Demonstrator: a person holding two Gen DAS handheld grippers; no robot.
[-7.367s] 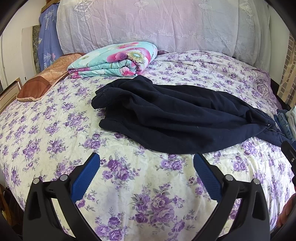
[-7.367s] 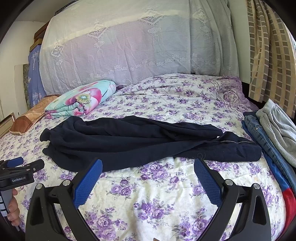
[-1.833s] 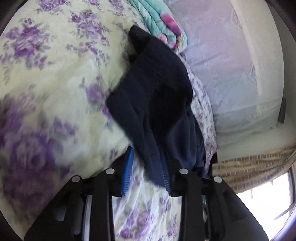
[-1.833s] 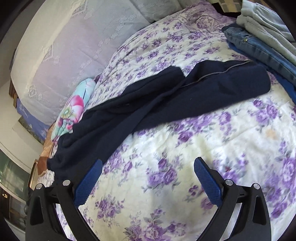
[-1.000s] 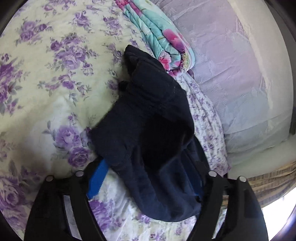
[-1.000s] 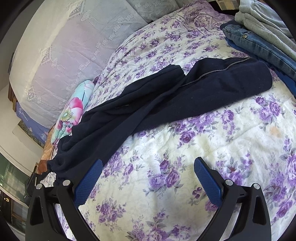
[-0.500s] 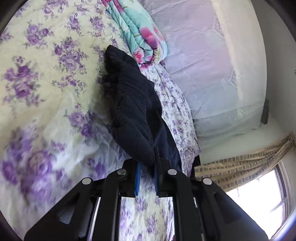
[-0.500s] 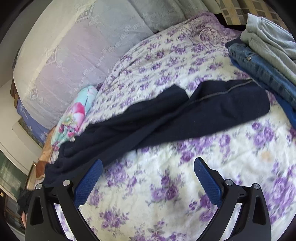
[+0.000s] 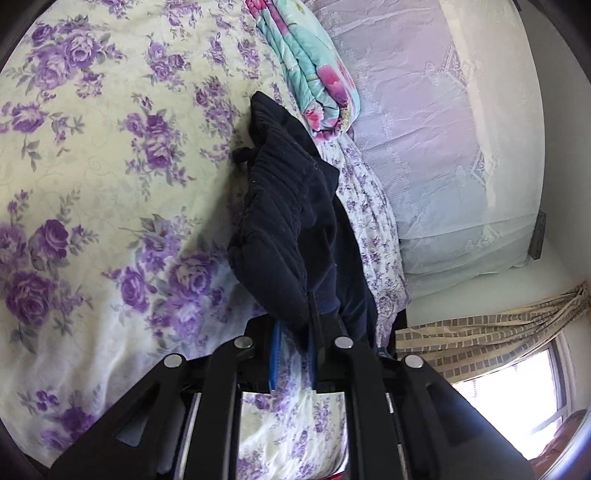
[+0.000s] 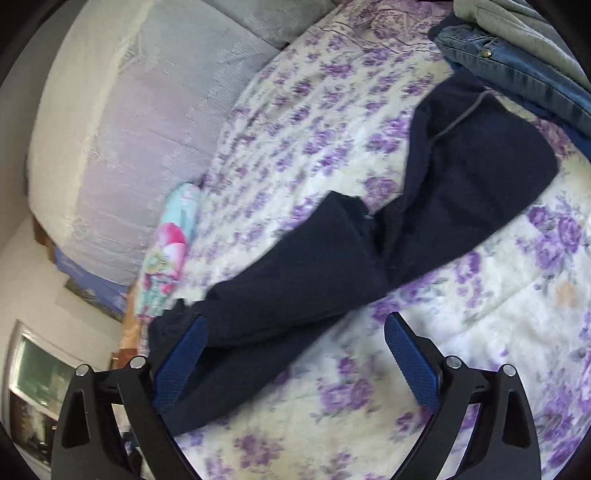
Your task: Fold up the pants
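Dark navy pants (image 10: 424, 221) lie stretched across the floral bedspread (image 10: 498, 332), legs toward the right in the right wrist view. In the left wrist view the ribbed waistband end of the pants (image 9: 284, 221) runs down into my left gripper (image 9: 293, 326), which is shut on it, lifting the cloth slightly off the bed. My right gripper (image 10: 295, 332) hovers open over the pants' near edge; its left finger overlaps the dark cloth, its right finger is over the bedspread, and nothing is pinched.
A folded turquoise floral quilt (image 9: 314, 74) lies by the waistband, before large lace-covered pillows (image 9: 443, 129). Folded jeans (image 10: 509, 70) and a grey garment (image 10: 517, 18) are stacked at the bed's right side. A curtain and window (image 9: 517, 350) are beyond the bed.
My left gripper closed on the waistband end and pulled it along, bunching the cloth. The right gripper swung lower and closer to the pants, staying open.
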